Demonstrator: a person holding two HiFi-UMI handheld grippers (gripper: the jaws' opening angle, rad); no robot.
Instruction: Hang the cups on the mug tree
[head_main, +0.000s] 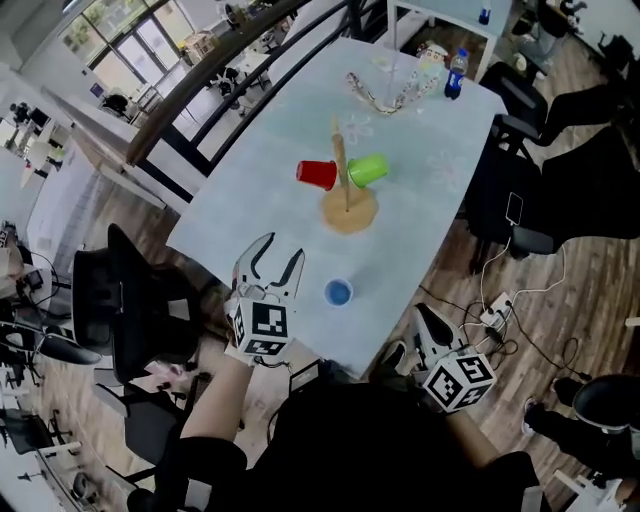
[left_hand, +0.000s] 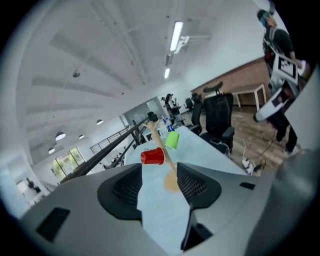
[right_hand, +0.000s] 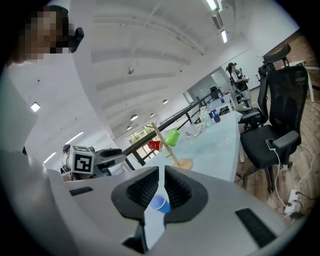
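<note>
The blue cup (head_main: 338, 292) is standing mouth-up at lower centre of the head view, on the surface (head_main: 420, 150) below the mug tree (head_main: 347, 195). It is probably light, thin and crushable, so pinch its rim gently. Your left claw (head_main: 280, 255) is gaping empty beside it. Your right claw (head_main: 424, 325) is closed on nothing.

Pale table (head_main: 430, 190): dark bottle (head_main: 456, 74) at its far corner, black chair (head_main: 520, 190) carrying a phone (head_main: 515, 208) along its right edge, white power strip (head_main: 497, 309) on the floor off its near-right corner.
</note>
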